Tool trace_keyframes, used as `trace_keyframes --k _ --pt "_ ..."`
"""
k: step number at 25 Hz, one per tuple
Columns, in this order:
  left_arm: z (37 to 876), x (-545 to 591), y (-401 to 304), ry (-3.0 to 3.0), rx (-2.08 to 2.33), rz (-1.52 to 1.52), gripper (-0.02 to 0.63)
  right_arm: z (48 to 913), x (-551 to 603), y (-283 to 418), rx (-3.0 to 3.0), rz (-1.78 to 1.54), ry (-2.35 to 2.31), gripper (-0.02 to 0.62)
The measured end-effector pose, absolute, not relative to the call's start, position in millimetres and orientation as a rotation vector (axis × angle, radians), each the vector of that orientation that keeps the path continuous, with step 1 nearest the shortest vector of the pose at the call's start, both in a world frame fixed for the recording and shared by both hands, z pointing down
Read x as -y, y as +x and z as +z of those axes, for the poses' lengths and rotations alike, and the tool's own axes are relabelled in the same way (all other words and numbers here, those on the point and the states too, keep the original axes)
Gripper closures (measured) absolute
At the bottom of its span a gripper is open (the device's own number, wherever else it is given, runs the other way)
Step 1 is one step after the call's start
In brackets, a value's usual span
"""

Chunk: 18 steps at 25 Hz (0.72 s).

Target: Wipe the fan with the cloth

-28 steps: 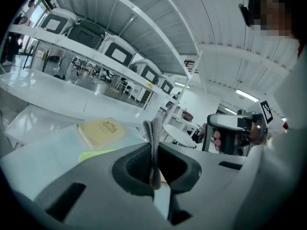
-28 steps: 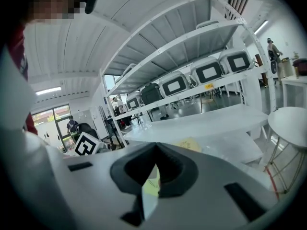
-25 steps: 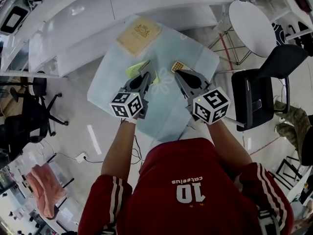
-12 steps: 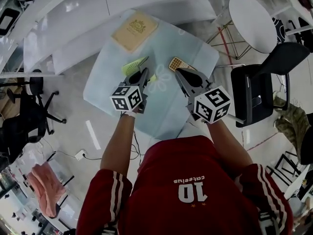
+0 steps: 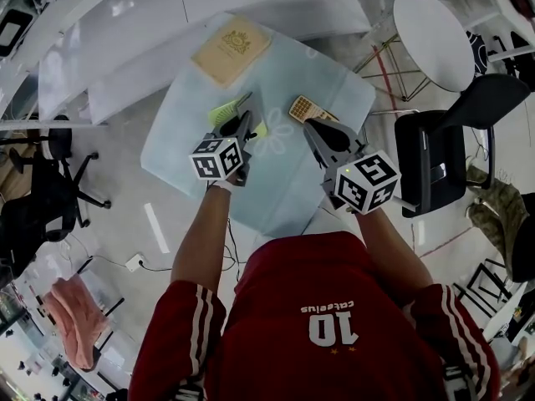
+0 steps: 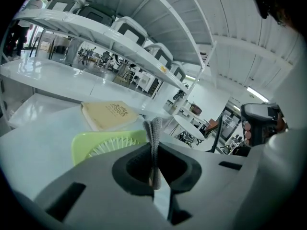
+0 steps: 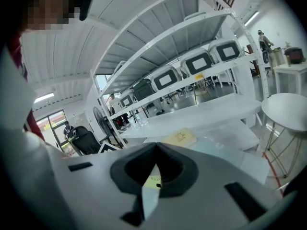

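fan half hidden behind left hand-held gripper

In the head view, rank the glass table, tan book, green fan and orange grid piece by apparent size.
1. glass table
2. tan book
3. green fan, though partly hidden
4. orange grid piece, smallest

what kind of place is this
Probably an office or lab workspace: long white shelves carrying rows of cased units, black office chairs, and a round white table beside the glass table.
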State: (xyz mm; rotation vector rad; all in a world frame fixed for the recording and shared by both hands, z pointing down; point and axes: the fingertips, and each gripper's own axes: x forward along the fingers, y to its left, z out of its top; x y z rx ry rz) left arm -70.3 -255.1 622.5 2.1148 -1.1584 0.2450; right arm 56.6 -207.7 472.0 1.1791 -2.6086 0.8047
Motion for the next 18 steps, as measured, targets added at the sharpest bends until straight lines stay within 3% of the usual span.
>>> trace_keyframes --k 18 --pt "637 259 -78 2.082 1.184 0.248 0.586 474 204 55 2.586 0.794 1.171 0.592"
